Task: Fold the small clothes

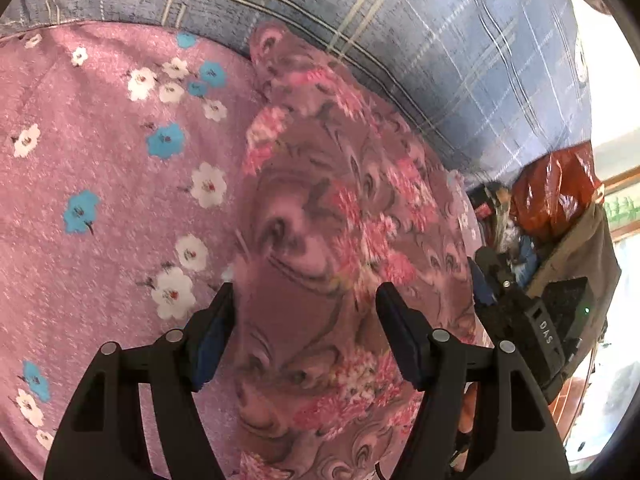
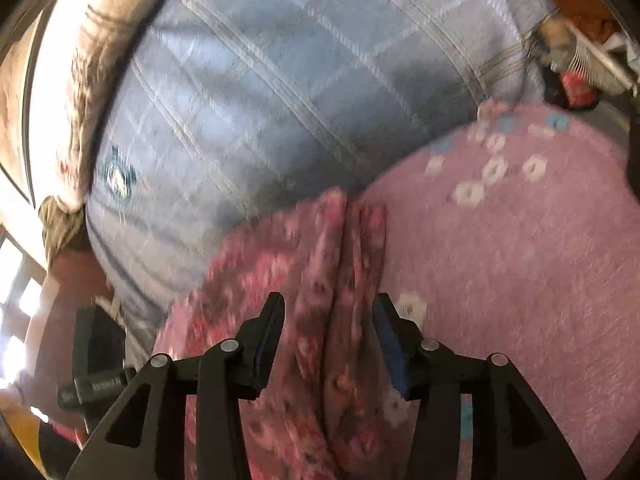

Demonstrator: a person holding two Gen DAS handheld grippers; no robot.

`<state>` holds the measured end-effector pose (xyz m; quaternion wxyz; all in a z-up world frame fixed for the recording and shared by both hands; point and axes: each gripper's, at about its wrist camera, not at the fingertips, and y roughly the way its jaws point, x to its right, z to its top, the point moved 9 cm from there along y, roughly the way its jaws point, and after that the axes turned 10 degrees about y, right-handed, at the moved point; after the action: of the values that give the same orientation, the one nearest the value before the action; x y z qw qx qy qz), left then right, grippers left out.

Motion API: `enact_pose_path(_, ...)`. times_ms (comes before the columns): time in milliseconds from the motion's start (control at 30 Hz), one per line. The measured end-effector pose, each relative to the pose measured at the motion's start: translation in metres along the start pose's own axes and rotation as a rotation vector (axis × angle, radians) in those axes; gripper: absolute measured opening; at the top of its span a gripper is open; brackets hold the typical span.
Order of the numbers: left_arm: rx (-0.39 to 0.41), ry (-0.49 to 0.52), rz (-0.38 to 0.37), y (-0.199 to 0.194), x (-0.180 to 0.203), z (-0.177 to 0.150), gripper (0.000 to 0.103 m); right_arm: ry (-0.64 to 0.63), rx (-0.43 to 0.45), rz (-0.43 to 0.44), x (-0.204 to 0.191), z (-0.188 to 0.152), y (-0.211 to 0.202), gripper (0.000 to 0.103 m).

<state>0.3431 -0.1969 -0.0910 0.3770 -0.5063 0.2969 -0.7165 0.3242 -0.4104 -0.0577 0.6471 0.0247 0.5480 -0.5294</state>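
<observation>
A mauve garment with pink flowers (image 1: 320, 208) lies stretched out on a pink blanket with white and blue blossoms (image 1: 100, 160). My left gripper (image 1: 306, 296) hovers over the garment's near part. It is open, with its jaws wide and the cloth below them. In the blurred right wrist view the same garment (image 2: 312, 248) shows a raised lengthwise crease running away from me. My right gripper (image 2: 330, 300) straddles that crease, open, and its pads stand clear of the cloth. The blanket (image 2: 520, 260) spreads to the right.
A blue plaid bedcover (image 1: 440, 60) (image 2: 280, 80) lies beyond the blanket. A red plastic bag (image 1: 556, 188) and clutter sit past the bed's right edge, near a black device housing (image 1: 532, 320). Another black device (image 2: 96, 360) shows at lower left in the right wrist view.
</observation>
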Motion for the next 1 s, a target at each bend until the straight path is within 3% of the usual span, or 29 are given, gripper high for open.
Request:
enact_pose_path(100,0.008,-0.033,-0.026,-0.005,-0.005,0.012,0.07,0.02,-0.011,0.038,-0.015,0.011,0.017,0.05)
enact_pose_path(167,0.019,-0.043,-0.015,-0.006,-0.009,0.026,0.07,0.005,-0.049,-0.018,-0.018,0.019,0.042,0.052)
enact_pose_path(200,0.013,-0.041,0.011,-0.002,-0.011,0.034,0.07,-0.002,-0.078,-0.061,-0.016,0.021,0.054,0.045)
enact_pose_path(233,0.004,-0.036,0.043,0.001,-0.013,0.039,0.07,-0.021,-0.136,-0.12,-0.014,0.022,0.072,0.029)
enact_pose_path(267,-0.001,-0.025,0.083,0.004,-0.016,0.046,0.07,-0.063,-0.164,-0.133,-0.02,0.023,0.08,0.007)
enact_pose_path(300,0.001,-0.008,0.095,0.006,-0.017,0.051,0.068,-0.097,-0.159,-0.125,-0.028,0.026,0.079,0.006)
enact_pose_path(367,0.01,0.028,0.125,0.012,-0.021,0.059,0.064,-0.145,-0.066,-0.054,-0.048,0.038,0.058,0.005)
enact_pose_path(400,0.007,0.02,0.108,0.019,-0.023,0.059,0.064,-0.138,-0.05,-0.054,-0.046,0.041,0.055,0.005)
enact_pose_path(433,-0.007,0.01,0.1,0.024,-0.025,0.058,0.064,-0.123,-0.07,-0.11,-0.031,0.041,0.063,0.005)
enact_pose_path(500,-0.012,0.002,0.095,0.026,-0.028,0.055,0.064,-0.125,-0.193,-0.231,-0.001,0.025,0.087,0.004)
enact_pose_path(567,-0.004,0.011,0.065,0.011,-0.027,0.05,0.064,-0.125,-0.155,-0.213,-0.005,0.027,0.075,0.012)
enact_pose_path(633,0.011,0.006,0.043,-0.005,-0.032,0.043,0.064,-0.121,-0.097,-0.174,-0.018,0.032,0.046,0.015)
enact_pose_path(733,0.043,-0.009,-0.012,-0.024,-0.033,0.023,0.064,-0.18,-0.073,0.002,-0.049,0.018,0.012,0.015)
enact_pose_path(767,0.033,0.004,0.012,-0.022,-0.034,0.012,0.064,-0.228,-0.109,-0.01,-0.05,0.003,0.013,0.015)
enact_pose_path(833,-0.007,0.034,0.063,-0.01,-0.037,-0.007,0.067,-0.325,-0.184,-0.15,-0.033,-0.024,0.028,0.01)
enact_pose_path(867,0.016,0.058,0.078,-0.013,-0.035,-0.012,0.067,-0.389,-0.176,-0.192,-0.028,-0.032,0.031,0.01)
enact_pose_path(933,0.004,0.075,0.091,-0.021,-0.034,-0.019,0.067,-0.383,-0.173,-0.205,-0.031,-0.03,0.016,0.011)
enact_pose_path(1000,-0.002,0.055,0.046,-0.036,-0.035,-0.023,0.066,-0.302,-0.155,-0.17,-0.031,-0.025,-0.004,0.018)
